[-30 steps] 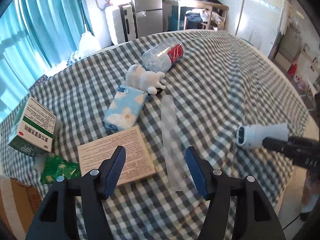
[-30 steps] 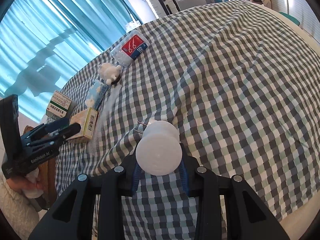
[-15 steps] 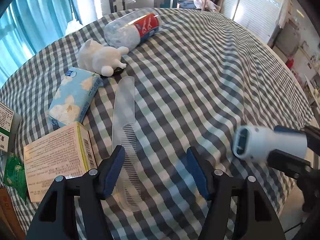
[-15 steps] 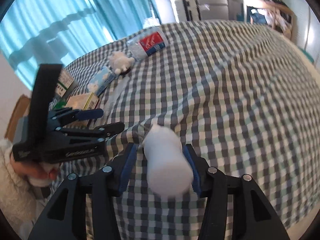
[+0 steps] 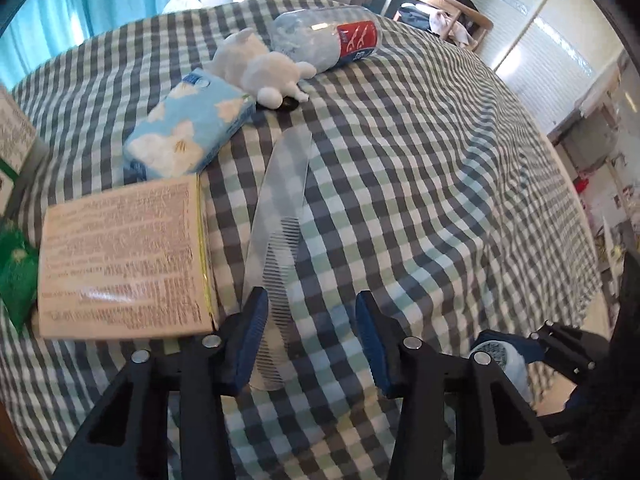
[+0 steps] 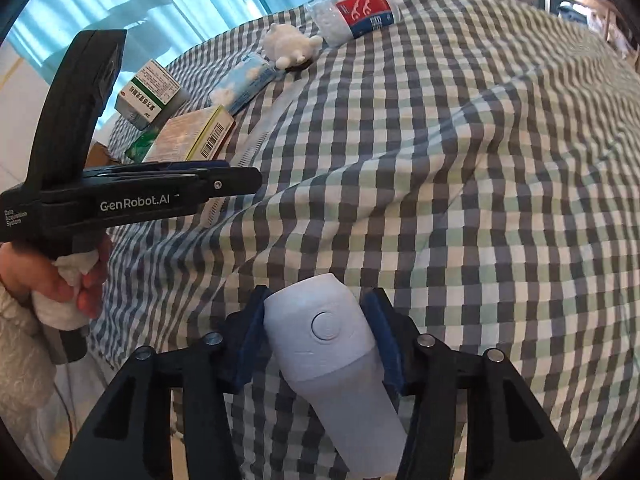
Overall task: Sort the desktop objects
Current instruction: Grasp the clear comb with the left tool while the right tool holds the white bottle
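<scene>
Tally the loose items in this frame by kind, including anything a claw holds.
Cardboard boxes: 2
Tissue pack: 1
Plush toy: 1
Floss-pick jar: 1
Clear comb: 1
Green sachet: 1
White handheld device: 1
Total: 8

Your work rests on a surface [image 5: 420, 168] covered by a grey, white and pale green checked cloth [image 6: 480, 160], which is rumpled into ridges near the middle. Directly on the cloth you have, from the far end: a clear plastic tub with a red label [image 5: 328, 42] lying on its side; a white plush toy [image 5: 260, 68] touching it; a blue tissue pack [image 5: 188, 134] just beside the toy; a transparent comb [image 5: 276, 224] lying lengthwise; a beige printed box [image 5: 120, 256] beside the comb; a green-and-white medicine box [image 6: 150, 94]; and a green sachet [image 5: 16, 280] at the left edge.
</scene>
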